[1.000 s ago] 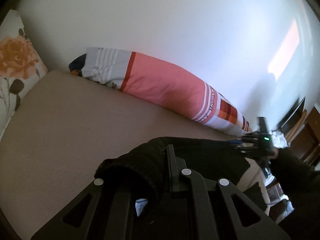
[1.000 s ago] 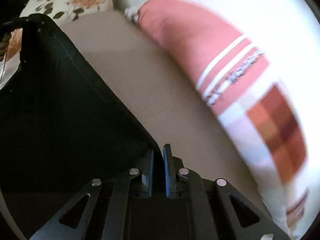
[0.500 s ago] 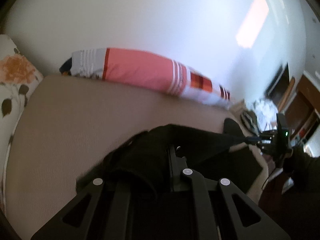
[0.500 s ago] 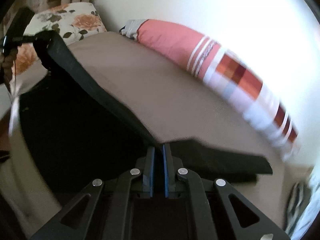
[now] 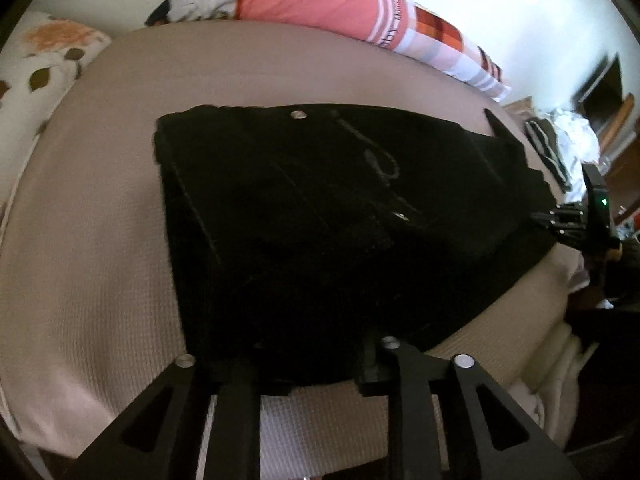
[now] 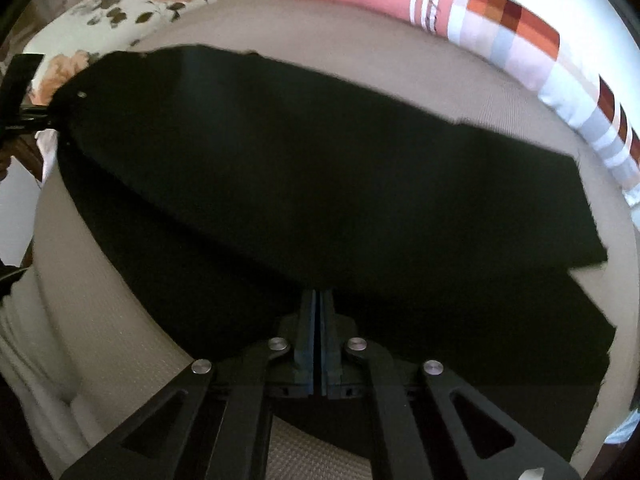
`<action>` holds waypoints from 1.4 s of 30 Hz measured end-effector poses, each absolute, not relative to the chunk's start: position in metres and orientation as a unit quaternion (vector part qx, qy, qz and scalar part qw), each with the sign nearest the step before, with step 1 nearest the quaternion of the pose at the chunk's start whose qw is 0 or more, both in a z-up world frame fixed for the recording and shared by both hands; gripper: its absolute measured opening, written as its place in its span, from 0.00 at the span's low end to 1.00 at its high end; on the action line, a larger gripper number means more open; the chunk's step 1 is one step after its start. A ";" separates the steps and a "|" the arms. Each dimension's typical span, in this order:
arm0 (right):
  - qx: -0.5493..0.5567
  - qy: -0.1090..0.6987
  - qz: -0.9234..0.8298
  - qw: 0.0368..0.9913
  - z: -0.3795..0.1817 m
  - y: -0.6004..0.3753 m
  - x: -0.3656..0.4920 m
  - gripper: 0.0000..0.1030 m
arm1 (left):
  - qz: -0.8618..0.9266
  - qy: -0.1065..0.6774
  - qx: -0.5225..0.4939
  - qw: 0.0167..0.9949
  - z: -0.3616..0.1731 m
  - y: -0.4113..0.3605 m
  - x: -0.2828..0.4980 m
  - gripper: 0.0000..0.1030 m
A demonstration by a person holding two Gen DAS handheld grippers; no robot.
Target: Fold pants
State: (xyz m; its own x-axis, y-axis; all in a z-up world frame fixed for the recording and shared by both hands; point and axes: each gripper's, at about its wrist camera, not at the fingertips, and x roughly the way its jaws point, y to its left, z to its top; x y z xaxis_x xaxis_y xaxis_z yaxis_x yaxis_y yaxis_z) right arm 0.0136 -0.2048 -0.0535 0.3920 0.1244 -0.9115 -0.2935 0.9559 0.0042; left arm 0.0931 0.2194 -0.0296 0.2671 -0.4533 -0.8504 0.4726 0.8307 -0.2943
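Black pants (image 5: 320, 208) lie spread flat on the beige bed (image 5: 100, 240), the waist button (image 5: 298, 114) facing up. My left gripper (image 5: 308, 360) sits at the near edge of the cloth. Its jaws are opening, with the dark fabric's edge between them and no longer pinched. Over at the right, my right gripper (image 5: 540, 216) grips the far side of the pants. In the right wrist view the right gripper (image 6: 318, 296) is shut on the pants (image 6: 320, 160), whose legs fan out across the bed (image 6: 460, 92). The left gripper (image 6: 44, 116) shows at the waist corner, far left.
A long pink striped pillow (image 5: 320, 0) lies along the white wall behind the bed. A floral pillow (image 5: 48, 48) sits at the head end. Beyond the foot of the bed are piled clothes (image 5: 560, 136) and dark furniture. The mattress edge drops off near me.
Both grippers came down and apart, and the pants went from hanging bunched to lying flat on the bed. The left jaws parted from the cloth. The right jaws stay closed.
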 end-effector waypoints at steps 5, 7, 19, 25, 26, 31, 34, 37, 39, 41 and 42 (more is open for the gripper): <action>-0.060 0.520 0.135 0.841 -0.044 -0.212 0.007 0.04 | -0.228 0.545 0.059 0.805 -0.020 0.218 0.078 0.65; -0.066 0.512 0.139 0.845 -0.038 -0.213 0.002 0.05 | -0.206 0.548 0.066 0.808 -0.015 0.221 0.070 0.67; -0.193 0.457 0.141 0.857 -0.035 -0.197 -0.019 0.19 | -0.166 0.563 -0.191 0.787 0.006 0.246 0.044 0.68; -0.234 0.442 0.158 0.852 -0.041 -0.185 -0.017 0.20 | -0.123 0.567 -0.255 0.774 0.002 0.255 0.031 0.68; -0.234 0.442 0.158 0.852 -0.041 -0.185 -0.015 0.20 | -0.120 0.569 -0.264 0.770 0.001 0.254 0.029 0.68; -0.170 0.456 0.169 0.857 -0.041 -0.198 -0.006 0.20 | -0.115 0.564 -0.289 0.765 -0.002 0.240 0.020 0.68; -0.176 0.452 0.165 0.859 -0.041 -0.201 -0.006 0.20 | -0.126 0.569 -0.316 0.749 -0.014 0.232 0.022 0.68; -0.197 0.451 0.177 0.852 -0.045 -0.199 -0.012 0.20 | -0.129 0.566 -0.344 0.738 -0.021 0.227 0.026 0.68; -0.212 0.449 0.180 0.849 -0.049 -0.196 -0.016 0.20 | -0.127 0.558 -0.349 0.742 -0.024 0.225 0.028 0.68; -0.226 0.444 0.178 0.849 -0.055 -0.192 -0.016 0.20 | -0.123 0.545 -0.357 0.748 -0.025 0.227 0.031 0.67; -0.232 0.440 0.177 0.849 -0.057 -0.190 -0.016 0.20 | -0.122 0.540 -0.362 0.750 -0.025 0.229 0.032 0.67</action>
